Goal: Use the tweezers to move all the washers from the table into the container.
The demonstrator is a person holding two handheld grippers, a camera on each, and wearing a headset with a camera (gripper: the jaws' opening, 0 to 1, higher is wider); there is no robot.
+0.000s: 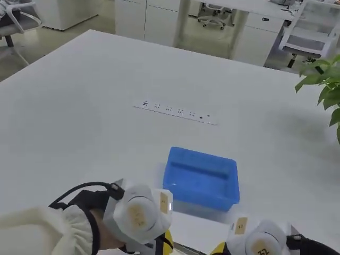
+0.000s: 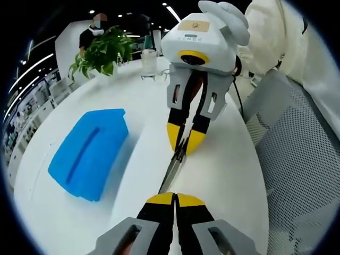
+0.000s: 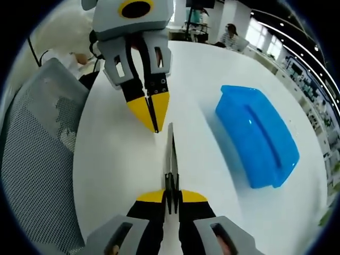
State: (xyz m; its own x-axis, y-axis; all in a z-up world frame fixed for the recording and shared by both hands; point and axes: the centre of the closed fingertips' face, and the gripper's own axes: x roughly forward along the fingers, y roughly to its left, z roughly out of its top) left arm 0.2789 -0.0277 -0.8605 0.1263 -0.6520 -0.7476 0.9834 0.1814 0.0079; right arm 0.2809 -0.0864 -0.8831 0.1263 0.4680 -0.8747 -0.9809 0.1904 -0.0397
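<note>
One big white table (image 1: 79, 106) holds it all; the blue container (image 1: 202, 178), a shiny box with a thick rim, sits on the table just past both grippers; the right gripper (image 3: 171, 195) pinches the back end of the tweezers (image 3: 171, 159); the left gripper (image 2: 175, 197) is squeezed closed on nothing, its tips just beside the tweezers' point; the tweezers are thin and grey, low over the table, arms close together.

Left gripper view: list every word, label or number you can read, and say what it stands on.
No text reads clearly.
Tan label on top of the right gripper: print too blurred to read.
Small grey lettering just below it: too small to read.
Blue container: no markings show.
</note>
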